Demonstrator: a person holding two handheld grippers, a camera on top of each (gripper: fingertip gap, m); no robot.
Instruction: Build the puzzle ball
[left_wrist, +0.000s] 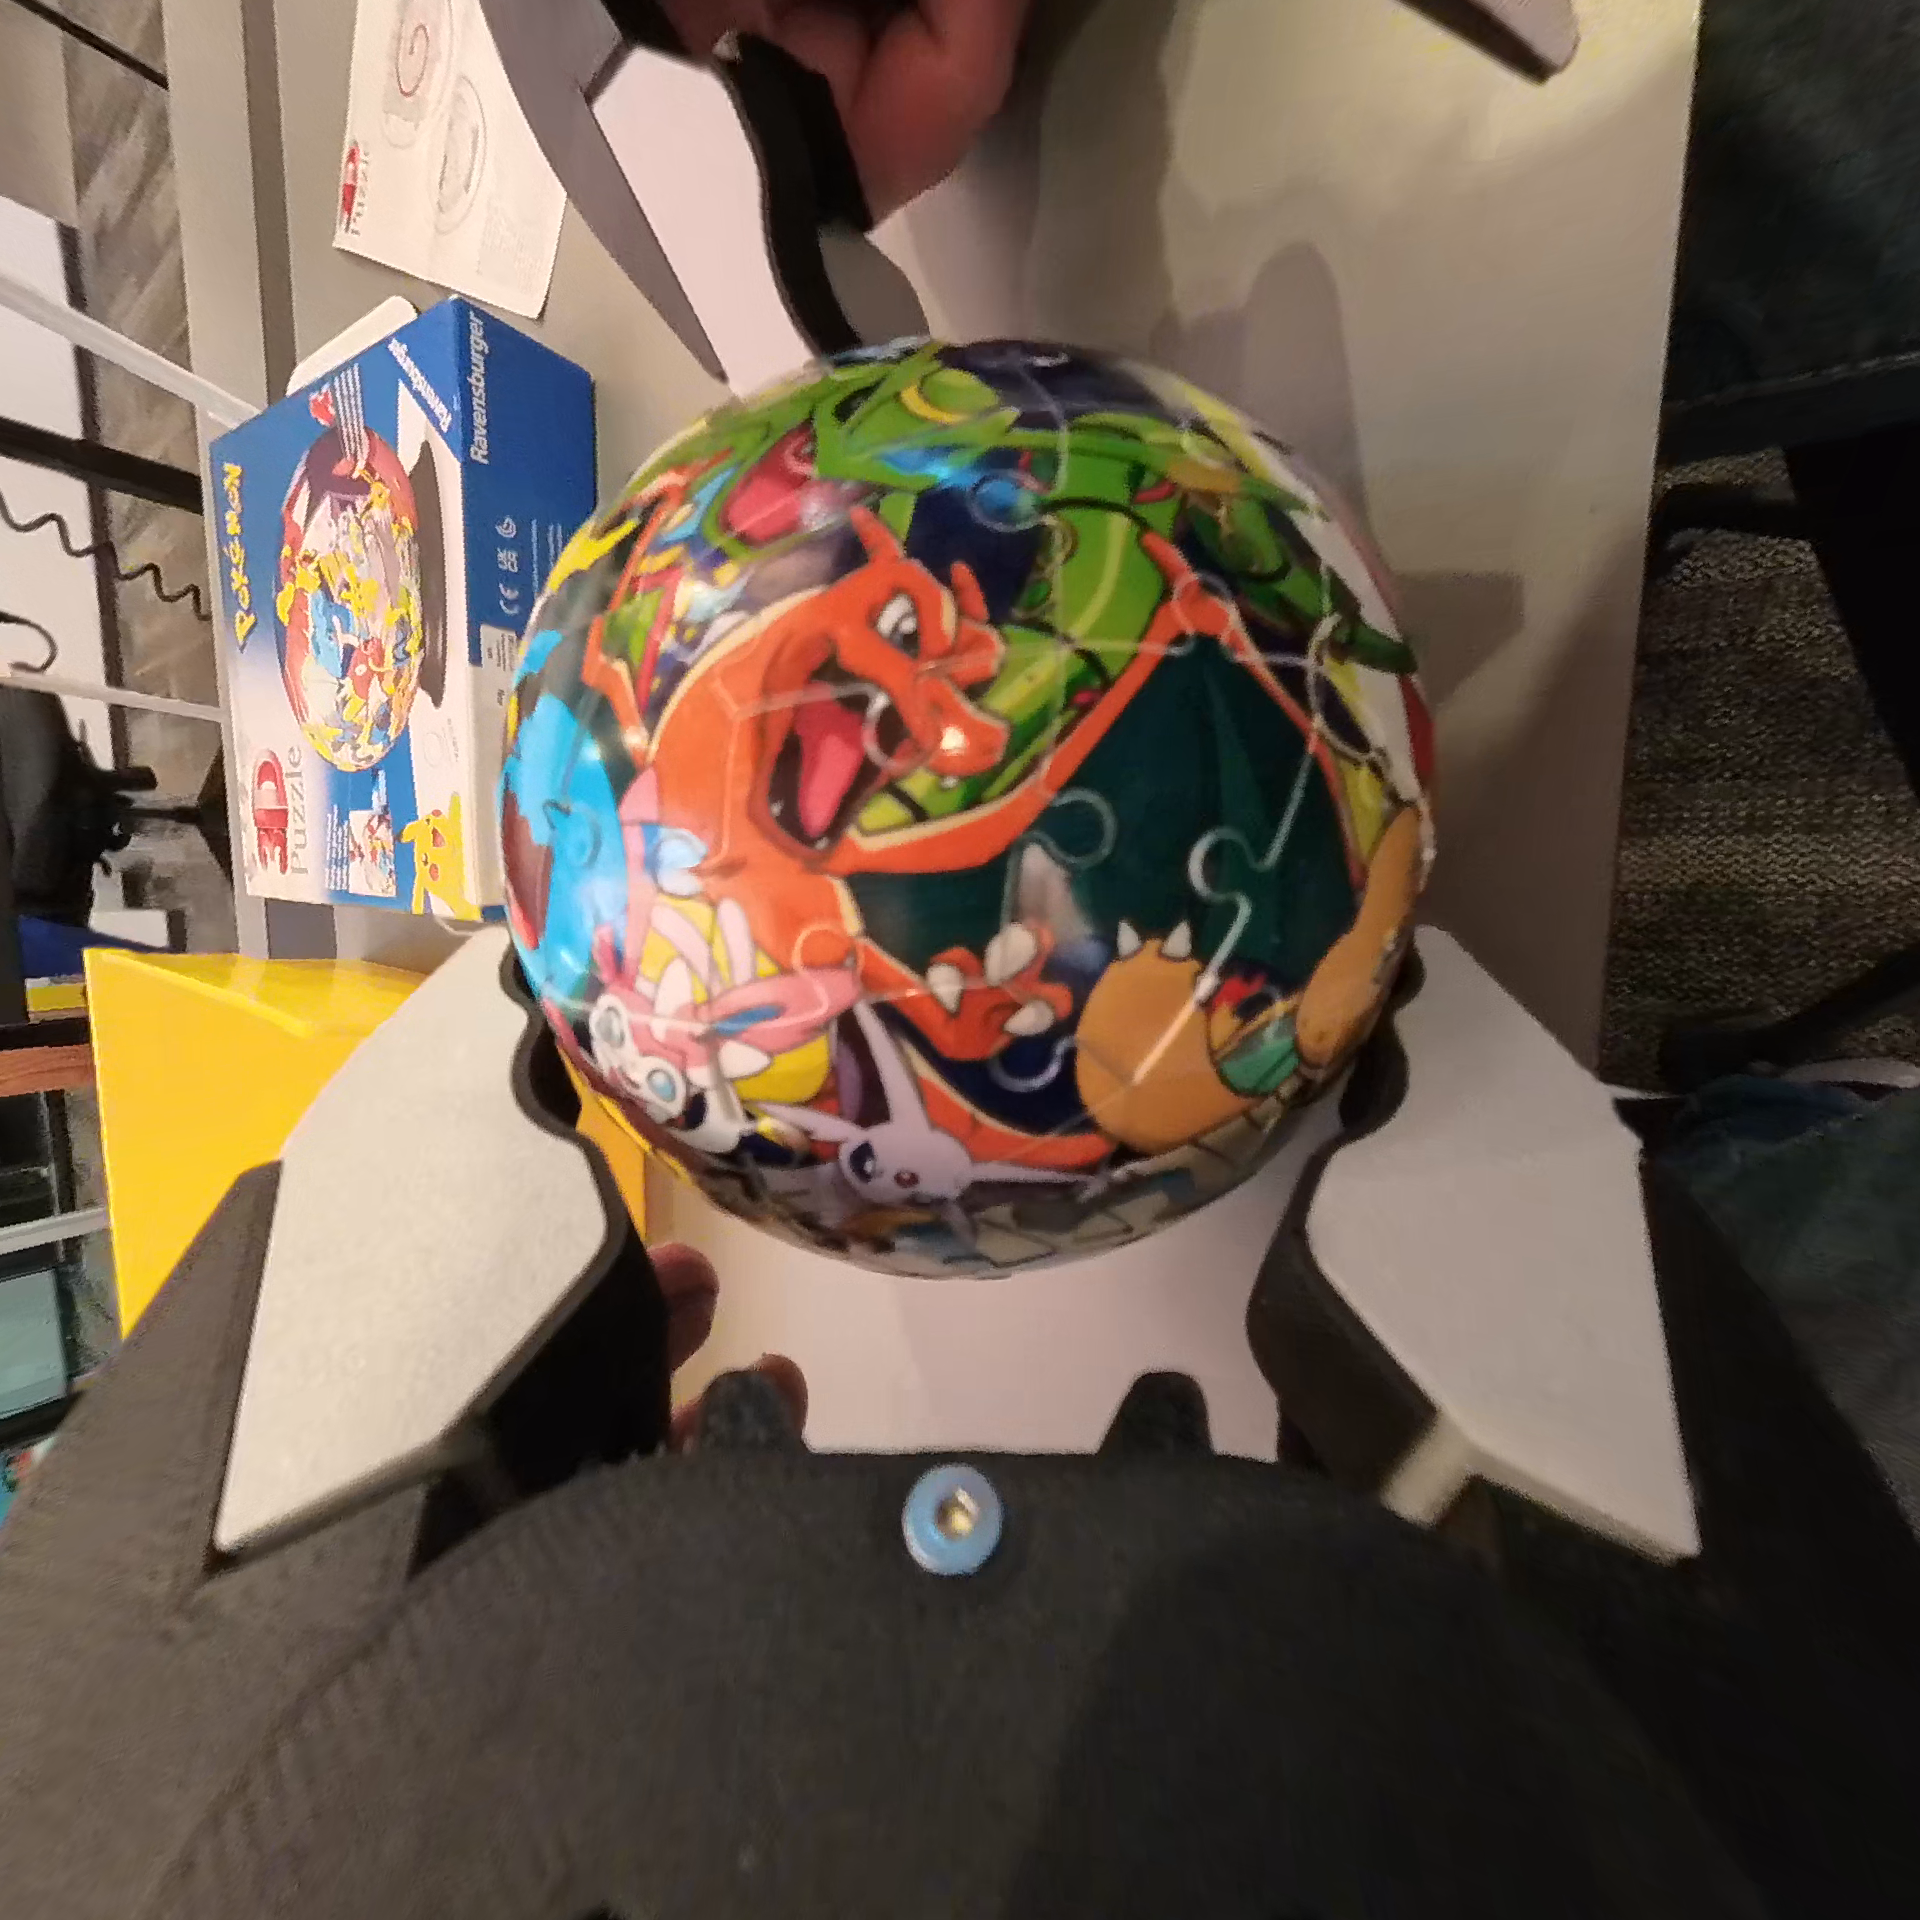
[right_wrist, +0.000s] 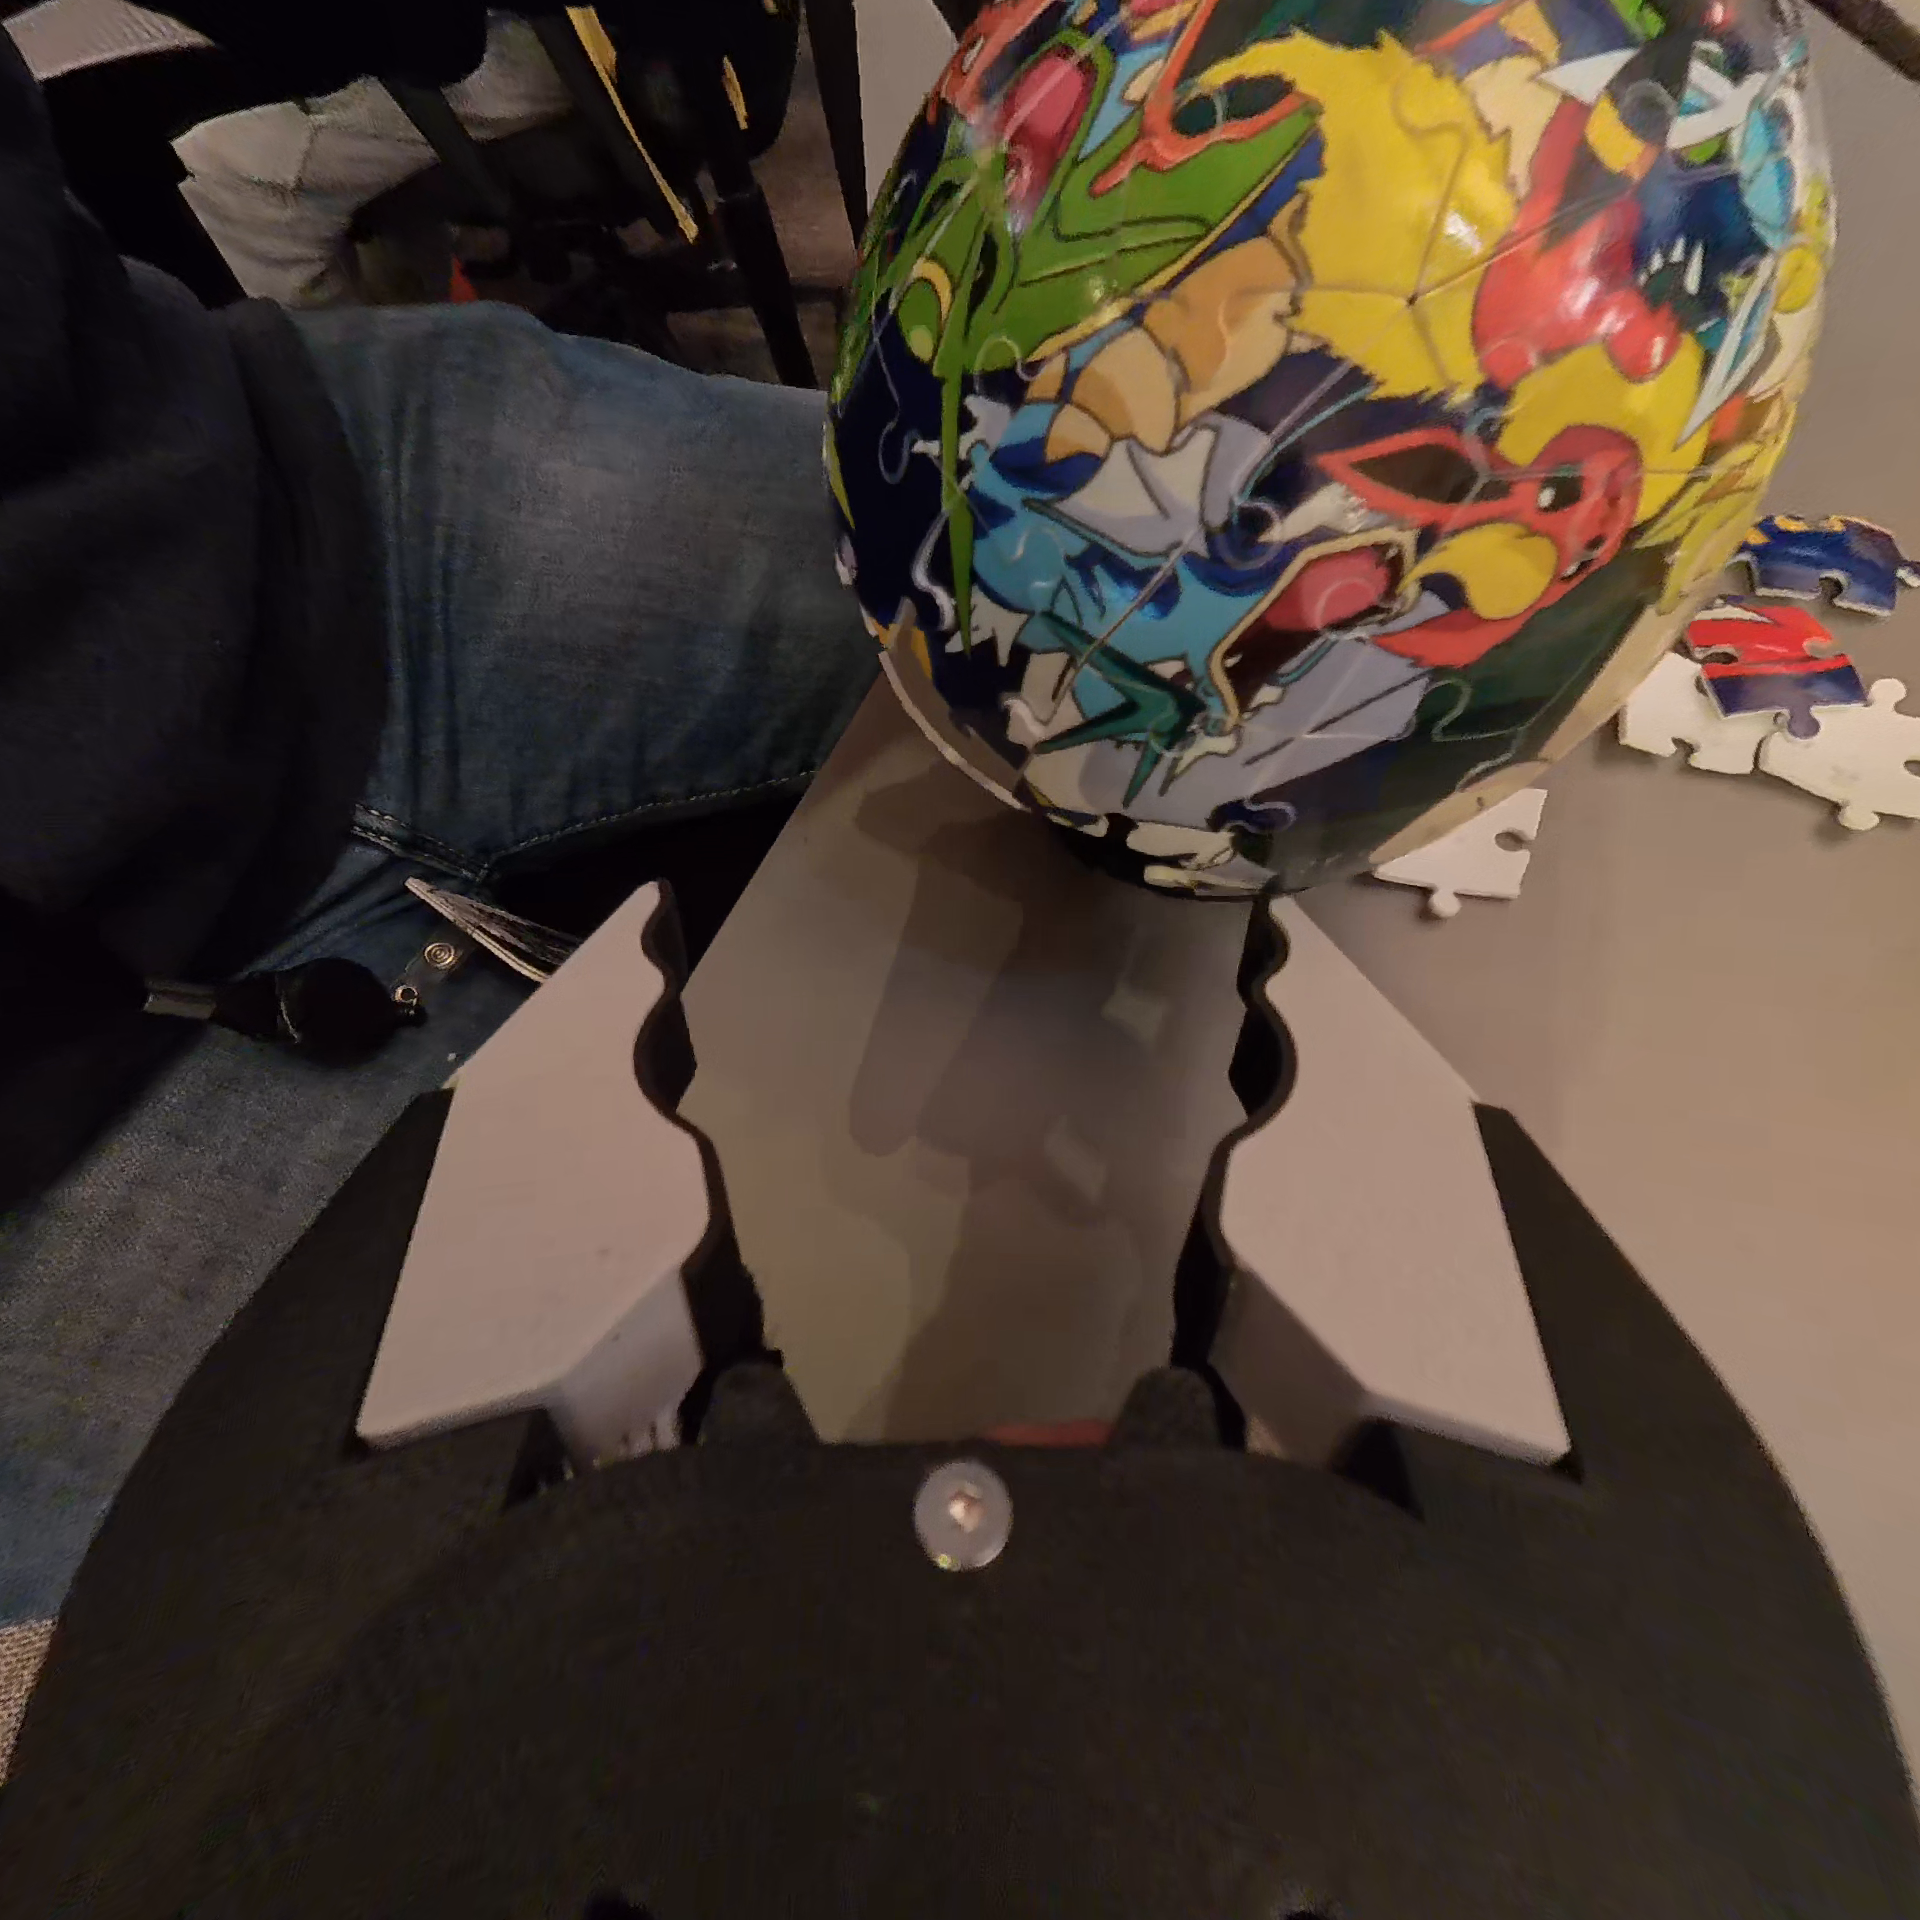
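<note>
Each black gripper (left_wrist: 961, 1039) has 2 white-faced fingers and 1 centre screw.

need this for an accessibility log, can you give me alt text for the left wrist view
The left gripper clasps a colourful, nearly complete puzzle ball between its two fingers above a white table. The blue puzzle box and an instruction sheet lie at left; the right gripper nears the ball's far side.

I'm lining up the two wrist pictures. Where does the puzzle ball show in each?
Left wrist view: puzzle ball fills the centre, gripped between that gripper's jaws.
Right wrist view: puzzle ball at upper right, beyond the open jaws.
Shared landmark: the grey table under the ball.
</note>
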